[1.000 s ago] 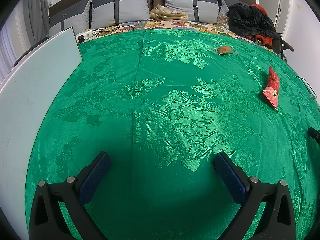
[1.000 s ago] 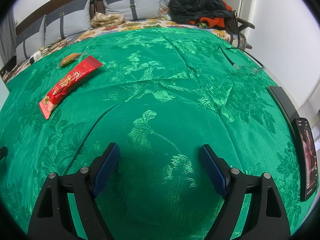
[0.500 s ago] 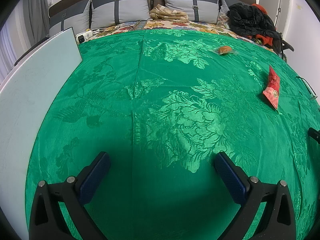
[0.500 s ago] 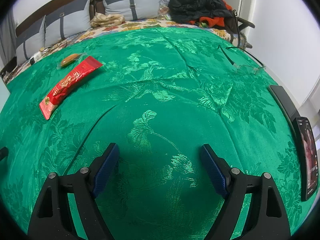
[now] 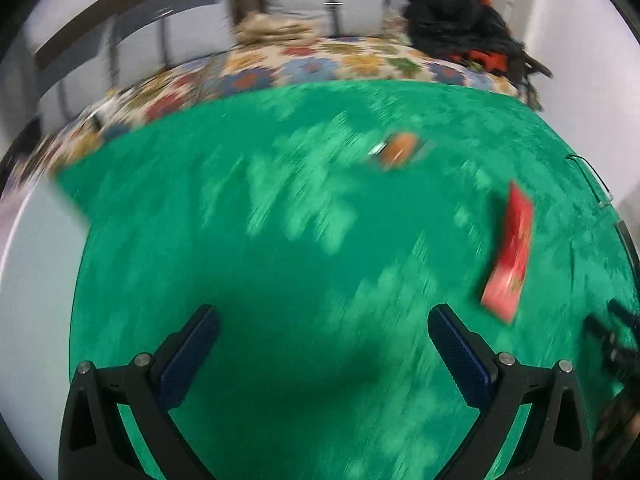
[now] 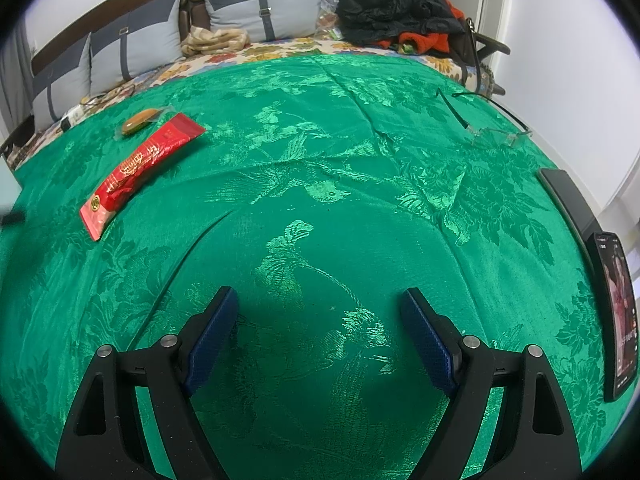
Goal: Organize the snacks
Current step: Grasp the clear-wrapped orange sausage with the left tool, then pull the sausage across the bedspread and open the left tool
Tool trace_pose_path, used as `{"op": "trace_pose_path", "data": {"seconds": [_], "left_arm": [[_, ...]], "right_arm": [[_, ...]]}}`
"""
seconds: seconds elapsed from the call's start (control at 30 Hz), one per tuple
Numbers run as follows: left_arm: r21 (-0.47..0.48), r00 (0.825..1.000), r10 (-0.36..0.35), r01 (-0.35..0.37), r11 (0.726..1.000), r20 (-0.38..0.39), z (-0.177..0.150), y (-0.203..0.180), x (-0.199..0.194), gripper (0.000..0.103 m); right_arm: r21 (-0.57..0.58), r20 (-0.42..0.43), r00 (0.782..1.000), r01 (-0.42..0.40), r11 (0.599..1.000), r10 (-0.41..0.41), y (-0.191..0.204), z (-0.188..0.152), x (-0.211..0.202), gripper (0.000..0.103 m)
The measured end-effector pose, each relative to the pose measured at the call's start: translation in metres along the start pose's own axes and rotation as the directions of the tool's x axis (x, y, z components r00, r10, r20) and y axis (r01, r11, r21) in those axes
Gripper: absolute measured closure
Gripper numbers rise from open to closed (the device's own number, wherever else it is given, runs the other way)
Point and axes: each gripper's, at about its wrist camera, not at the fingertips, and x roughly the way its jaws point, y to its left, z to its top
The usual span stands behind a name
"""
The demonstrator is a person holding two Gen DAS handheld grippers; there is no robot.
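A long red snack packet (image 6: 138, 174) lies on the green cloth at the left in the right wrist view; it also shows, blurred, at the right in the left wrist view (image 5: 510, 250). A small orange snack in clear wrap (image 6: 138, 121) lies just beyond it and shows in the left wrist view (image 5: 398, 150). My left gripper (image 5: 323, 326) is open and empty over the cloth, short of both snacks. My right gripper (image 6: 319, 308) is open and empty, to the right of the snacks.
The green brocade cloth (image 6: 320, 160) covers the table. A white board (image 5: 36, 280) lies along the left edge. Clear glasses (image 6: 500, 134), a dark flat case (image 6: 568, 200) and a lit phone (image 6: 618, 312) lie at the right. A sofa with cushions (image 6: 260, 8) and dark clothes (image 6: 392, 0) stands behind.
The left gripper has swung forward and to the right, blurring its view; the snacks now appear nearer and larger. The right gripper has not moved.
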Motion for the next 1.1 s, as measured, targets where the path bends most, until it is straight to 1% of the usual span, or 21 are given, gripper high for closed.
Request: {"op": "trace_pose_path", "data": {"seconds": [0.13, 0.2, 0.27, 0.33, 0.37, 0.43, 0.47, 0.5, 0.57, 0.6, 0.63, 0.67, 0.7, 0.73, 0.8, 0.83, 0.87, 0.93, 1.03, 1.07, 1.1], "left_arm": [[0.107, 1.000, 0.000, 0.002, 0.994, -0.018, 0.063, -0.026, 0.034, 0.001], [0.115, 1.000, 0.005, -0.003, 0.993, -0.023, 0.087, -0.035, 0.050, 0.001], [0.097, 1.000, 0.006, -0.003, 0.995, -0.025, 0.112, -0.042, 0.070, 0.001], [0.092, 1.000, 0.000, 0.002, 0.996, -0.027, 0.126, -0.048, 0.084, 0.001], [0.098, 0.999, 0.006, -0.002, 0.995, -0.042, 0.136, -0.052, 0.097, 0.001], [0.112, 0.997, 0.032, -0.025, 0.993, -0.069, 0.143, -0.057, 0.115, 0.001], [0.117, 0.995, 0.038, -0.028, 0.993, -0.091, 0.145, -0.058, 0.125, 0.001], [0.122, 0.991, 0.028, -0.013, 0.993, -0.128, 0.147, -0.059, 0.139, 0.001], [0.138, 0.987, 0.007, 0.015, 0.990, -0.161, 0.146, -0.062, 0.150, 0.001], [0.139, 0.990, -0.030, 0.050, 0.989, -0.140, 0.146, -0.063, 0.147, 0.012], [0.140, 0.989, -0.065, 0.084, 0.987, -0.136, 0.145, -0.063, 0.146, 0.028], [0.164, 0.991, -0.079, 0.097, 0.982, -0.110, 0.144, -0.066, 0.140, 0.040], [0.180, 0.990, -0.091, 0.110, 0.978, -0.109, 0.145, -0.068, 0.139, 0.058], [0.184, 0.988, -0.094, 0.115, 0.976, -0.119, 0.144, -0.070, 0.138, 0.064], [0.211, 0.989, -0.090, 0.113, 0.971, -0.119, 0.139, -0.073, 0.133, 0.069], [0.206, 0.990, -0.082, 0.105, 0.973, -0.116, 0.135, -0.071, 0.131, 0.070], [0.187, 0.991, -0.073, 0.093, 0.978, -0.108, 0.129, -0.067, 0.125, 0.070], [0.146, 0.992, -0.082, 0.095, 0.985, -0.092, 0.114, -0.055, 0.112, 0.073], [0.012, 0.992, -0.108, 0.109, 0.994, -0.072, 0.071, -0.017, 0.078, 0.076], [-0.006, 0.992, -0.105, 0.104, 0.995, -0.074, 0.059, -0.011, 0.068, 0.076], [-0.028, 0.994, -0.085, 0.083, 0.996, -0.071, 0.035, 0.001, 0.052, 0.076]], "right_arm": [[0.001, 0.000, 1.000, -0.003, 1.000, 0.003, 0.000, 0.000, 0.000, 0.016], [0.001, -0.001, 1.000, -0.005, 1.000, 0.005, 0.001, 0.000, 0.000, 0.016], [0.002, -0.001, 1.000, -0.005, 1.000, 0.005, 0.002, -0.001, 0.000, 0.016], [0.002, -0.001, 1.000, -0.005, 1.000, 0.005, 0.004, -0.001, 0.000, 0.016], [0.002, -0.001, 1.000, -0.005, 1.000, 0.005, 0.001, -0.001, 0.000, 0.016], [0.005, -0.001, 1.000, -0.006, 1.000, 0.006, 0.001, -0.001, 0.000, 0.016], [0.003, -0.001, 1.000, -0.006, 1.000, 0.006, 0.001, -0.001, 0.000, 0.016], [0.003, -0.001, 1.000, -0.006, 1.000, 0.006, 0.002, -0.001, 0.000, 0.016], [0.004, -0.001, 1.000, -0.006, 1.000, 0.006, 0.002, -0.001, -0.001, 0.016], [0.006, -0.001, 1.000, -0.005, 1.000, 0.005, 0.003, -0.001, -0.001, 0.016], [0.007, -0.001, 1.000, -0.006, 1.000, 0.006, 0.003, -0.001, -0.001, 0.016], [0.009, -0.001, 1.000, -0.006, 1.000, 0.006, 0.002, -0.001, -0.001, 0.016], [0.011, -0.001, 1.000, -0.005, 1.000, 0.005, 0.003, -0.002, -0.001, 0.016], [0.012, 0.000, 1.000, -0.005, 1.000, 0.005, 0.004, -0.002, -0.001, 0.016], [0.016, -0.001, 1.000, -0.004, 1.000, 0.004, 0.004, -0.003, -0.001, 0.016], [0.017, -0.001, 1.000, -0.003, 1.000, 0.003, 0.004, -0.003, -0.001, 0.016], [0.019, 0.000, 1.000, -0.003, 1.000, 0.003, 0.004, -0.003, -0.002, 0.016], [0.022, 0.000, 1.000, -0.003, 1.000, 0.003, 0.002, -0.003, -0.001, 0.016], [0.023, -0.001, 1.000, -0.002, 1.000, 0.002, 0.001, -0.003, -0.001, 0.016], [0.023, -0.001, 1.000, -0.003, 1.000, 0.003, 0.001, -0.003, -0.002, 0.016], [0.023, -0.001, 1.000, -0.003, 1.000, 0.003, 0.001, -0.003, -0.001, 0.016]]}}
